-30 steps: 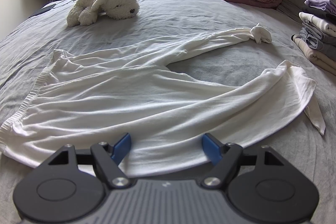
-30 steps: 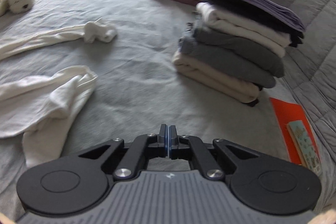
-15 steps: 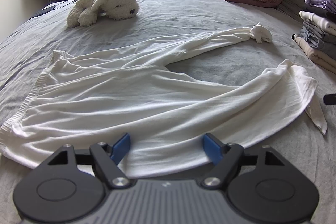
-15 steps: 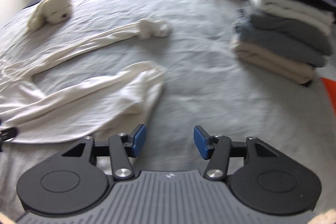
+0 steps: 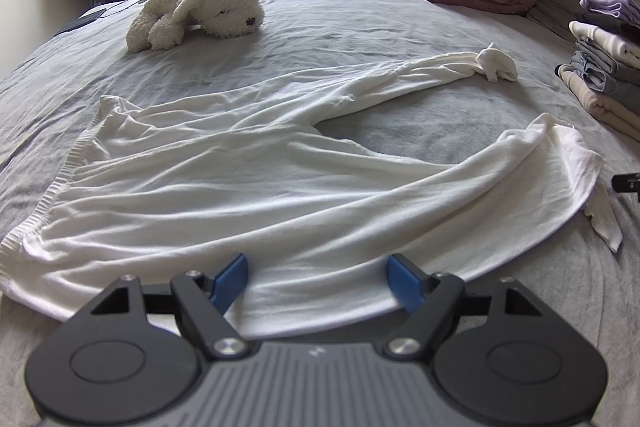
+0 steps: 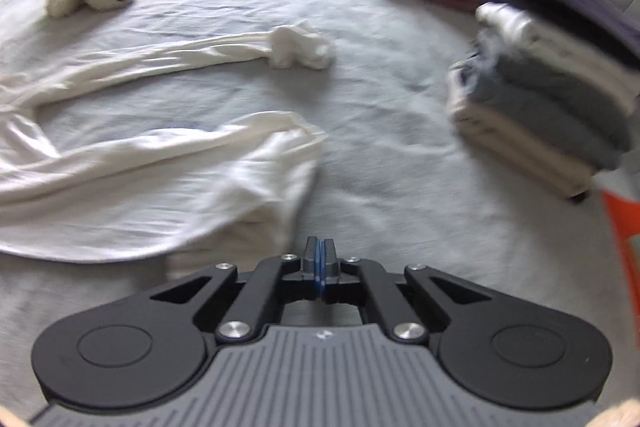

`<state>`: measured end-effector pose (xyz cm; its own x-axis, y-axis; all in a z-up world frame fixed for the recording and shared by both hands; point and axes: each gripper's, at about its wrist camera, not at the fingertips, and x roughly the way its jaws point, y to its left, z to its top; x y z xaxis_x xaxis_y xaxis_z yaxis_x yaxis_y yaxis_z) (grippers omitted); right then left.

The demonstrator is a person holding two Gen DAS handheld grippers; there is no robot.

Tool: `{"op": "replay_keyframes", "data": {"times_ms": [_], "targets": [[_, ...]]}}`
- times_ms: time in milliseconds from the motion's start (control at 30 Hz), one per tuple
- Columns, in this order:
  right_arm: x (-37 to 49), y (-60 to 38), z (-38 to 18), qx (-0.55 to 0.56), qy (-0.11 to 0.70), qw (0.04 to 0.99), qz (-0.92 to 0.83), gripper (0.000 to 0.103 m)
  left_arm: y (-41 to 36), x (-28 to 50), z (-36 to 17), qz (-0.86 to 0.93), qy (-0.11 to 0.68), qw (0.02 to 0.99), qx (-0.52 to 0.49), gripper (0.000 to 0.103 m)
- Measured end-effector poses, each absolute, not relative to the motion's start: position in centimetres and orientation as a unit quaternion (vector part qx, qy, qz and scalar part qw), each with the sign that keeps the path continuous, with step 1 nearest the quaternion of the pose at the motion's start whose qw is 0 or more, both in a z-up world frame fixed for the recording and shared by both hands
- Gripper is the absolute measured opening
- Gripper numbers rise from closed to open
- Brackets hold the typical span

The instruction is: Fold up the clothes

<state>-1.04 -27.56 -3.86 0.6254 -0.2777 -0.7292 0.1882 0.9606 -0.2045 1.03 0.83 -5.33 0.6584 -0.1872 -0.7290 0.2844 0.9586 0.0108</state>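
White trousers (image 5: 256, 187) spread on bed (image 5: 360, 27), left gripper (image 5: 316, 281) spread wide, right gripper (image 6: 320, 263) closed empty, no legible writing

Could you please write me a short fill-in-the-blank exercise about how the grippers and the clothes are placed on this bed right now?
1. The left gripper is ____, its blue pads wide apart over the white garment.
2. The right gripper is ____, with nothing between its pads.
3. The far leg of the garment ends in a bunched ____.
4. The stuffed toy lies ____ from the garment.

Missing words: open; shut; cuff; apart
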Motion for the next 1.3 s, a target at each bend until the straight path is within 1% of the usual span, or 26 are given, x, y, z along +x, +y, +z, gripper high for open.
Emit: {"op": "replay_keyframes", "data": {"times_ms": [133,200,267,300,333,367,533,633,667,700,733,767,867,1133,1300], "targets": [[-1.7,-30.1,-2.9,-0.034,0.414,0.896,-0.155,0.000,0.8,1.0,-5.3,-0.129,0.392,0.909,0.062,0.078],[-2.2,-30.8,-2.5,0.011,0.419,0.897,-0.139,0.007,0.7,1.0,-5.4,-0.127,0.391,0.909,0.063,0.078],[-2.6,-30.1,-2.4,0.034,0.419,0.899,-0.120,0.022,0.6,1.0,-5.4,-0.126,0.391,0.910,0.064,0.078],[-2.9,-29.8,-2.3,0.045,0.419,0.900,-0.110,0.028,0.5,1.0,-5.4,-0.126,0.390,0.910,0.065,0.078],[-3.0,-29.4,-2.3,0.054,0.418,0.901,-0.100,0.042,0.5,1.0,-5.4,-0.126,0.390,0.910,0.065,0.079],[-3.1,-28.5,-2.4,0.055,0.417,0.903,-0.088,0.046,0.5,1.0,-5.4,-0.126,0.389,0.910,0.066,0.079],[-2.8,-24.7,-3.1,0.036,0.423,0.905,-0.032,0.046,0.5,1.1,-5.5,-0.127,0.388,0.910,0.069,0.079],[-2.3,-23.9,-3.9,0.002,0.417,0.908,-0.045,0.045,0.5,1.1,-5.5,-0.127,0.388,0.910,0.069,0.079],[-2.2,-23.6,-4.1,-0.009,0.414,0.909,-0.049,0.042,0.5,1.1,-5.5,-0.127,0.388,0.910,0.069,0.079],[-2.0,-23.3,-4.4,-0.021,0.412,0.909,-0.053,0.036,0.5,1.1,-5.5,-0.127,0.388,0.910,0.069,0.079],[-1.9,-23.0,-4.7,-0.032,0.410,0.910,-0.058,0.006,0.5,1.1,-5.5,-0.128,0.389,0.910,0.069,0.079],[-1.8,-23.0,-4.8,-0.039,0.408,0.910,-0.064,0.003,0.6,1.1,-5.5,-0.129,0.389,0.910,0.068,0.079],[-2.3,-24.4,-4.1,-0.032,0.401,0.911,-0.090,0.003,0.6,1.1,-5.4,-0.130,0.390,0.909,0.066,0.079],[-5.2,-28.2,-1.2,-0.057,0.365,0.918,-0.143,0.003,0.5,1.0,-5.4,-0.129,0.389,0.910,0.069,0.079],[-6.4,-31.2,0.1,-0.046,0.351,0.918,-0.176,0.003,0.7,1.1,-5.4,-0.129,0.389,0.910,0.068,0.079]]}}
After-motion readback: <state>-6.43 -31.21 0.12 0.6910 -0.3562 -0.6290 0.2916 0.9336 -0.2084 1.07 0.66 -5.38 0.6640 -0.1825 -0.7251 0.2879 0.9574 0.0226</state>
